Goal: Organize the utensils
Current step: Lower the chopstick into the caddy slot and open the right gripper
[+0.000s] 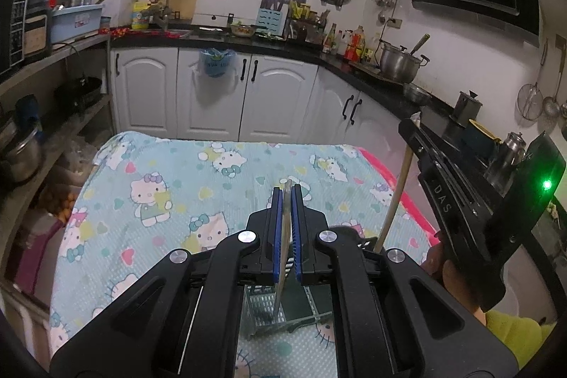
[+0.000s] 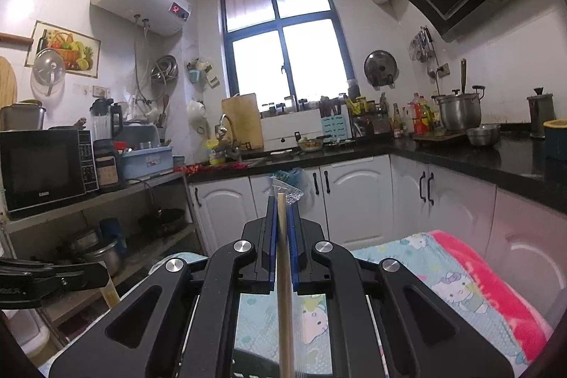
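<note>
Fingers of the left gripper [image 1: 287,201] stand pressed together on a thin, flat utensil [image 1: 282,271], pale and blade-like, which hangs down between the blue pads toward a perforated metal caddy [image 1: 264,307] on the cartoon-print cloth [image 1: 170,186] covering the table. We note that the utensil's lower end appears to sit within or just above the caddy's left compartment; which of the two we cannot tell from this angle. Fingers of the right gripper [image 2: 282,211] are likewise clamped tight, on a slender wooden stick [image 2: 284,300], round in section, which runs down between the pads and out of the bottom of the right wrist view; in the left wrist view it stands steeply, just to the right of the left gripper and near the caddy. What sort of utensil the stick belongs to we cannot say, as its working end is hidden. We judge both items light and stiff, neither fragile. The flat piece offers broad faces to the pads and should sit securely if gripped across its width, as it is now. The round stick is the greater concern: a smooth cylinder between flat pads can roll or pivot, and a long free length below the grip will swing at the tip. We would recommend a hold nearer the middle of the shaft where practicable, and a slow descent so the tip finds a compartment without catching on the rim. The metal caddy looks light enough to shift on the cloth if either tip strikes its wall.
</note>
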Demonstrator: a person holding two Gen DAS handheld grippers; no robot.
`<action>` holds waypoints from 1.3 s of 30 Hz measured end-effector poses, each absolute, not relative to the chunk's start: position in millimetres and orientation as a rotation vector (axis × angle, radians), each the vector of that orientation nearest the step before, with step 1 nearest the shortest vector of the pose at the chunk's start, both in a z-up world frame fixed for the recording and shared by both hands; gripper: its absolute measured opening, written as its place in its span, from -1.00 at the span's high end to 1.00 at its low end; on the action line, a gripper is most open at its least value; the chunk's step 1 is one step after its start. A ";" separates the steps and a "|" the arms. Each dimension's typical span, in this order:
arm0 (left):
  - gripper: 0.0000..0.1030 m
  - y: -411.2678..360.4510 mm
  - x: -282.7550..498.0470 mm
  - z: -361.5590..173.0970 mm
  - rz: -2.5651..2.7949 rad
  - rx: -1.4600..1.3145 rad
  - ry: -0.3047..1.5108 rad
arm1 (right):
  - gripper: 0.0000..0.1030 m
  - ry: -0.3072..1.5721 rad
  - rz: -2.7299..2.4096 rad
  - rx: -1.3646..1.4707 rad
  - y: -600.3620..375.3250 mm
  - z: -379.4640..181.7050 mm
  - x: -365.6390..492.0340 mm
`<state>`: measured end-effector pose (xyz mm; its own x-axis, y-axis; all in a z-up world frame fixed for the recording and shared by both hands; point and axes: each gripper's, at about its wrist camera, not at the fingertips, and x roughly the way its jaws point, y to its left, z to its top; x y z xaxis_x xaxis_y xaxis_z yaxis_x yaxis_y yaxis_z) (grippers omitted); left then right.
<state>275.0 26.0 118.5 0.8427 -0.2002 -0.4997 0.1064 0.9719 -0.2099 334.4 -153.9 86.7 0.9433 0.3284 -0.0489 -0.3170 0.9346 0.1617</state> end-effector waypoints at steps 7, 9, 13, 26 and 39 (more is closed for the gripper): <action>0.88 27.4 273.1 108.3 -0.165 -0.177 0.570 | 0.42 0.114 0.345 0.170 -162.7 74.2 325.7; 0.74 28.6 271.0 106.4 -0.166 -0.182 0.572 | 0.35 0.135 0.343 0.173 -166.9 72.5 322.0; 0.35 32.7 263.6 105.8 -0.163 -0.197 0.566 | 0.14 0.184 0.343 0.172 -174.9 69.7 311.7; -0.79 40.0 223.7 107.0 -0.131 -0.204 0.535 | -0.42 0.307 0.403 0.160 -185.3 72.4 262.6; -0.79 55.2 188.2 100.3 -0.092 -0.250 0.547 | -0.52 0.352 0.442 0.085 -184.2 71.6 215.5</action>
<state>188.2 55.2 100.3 0.8509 -0.1531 -0.5025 0.0204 0.9655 -0.2595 215.5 -184.2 71.6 0.8446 0.4325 -0.3155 -0.4035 0.9016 0.1557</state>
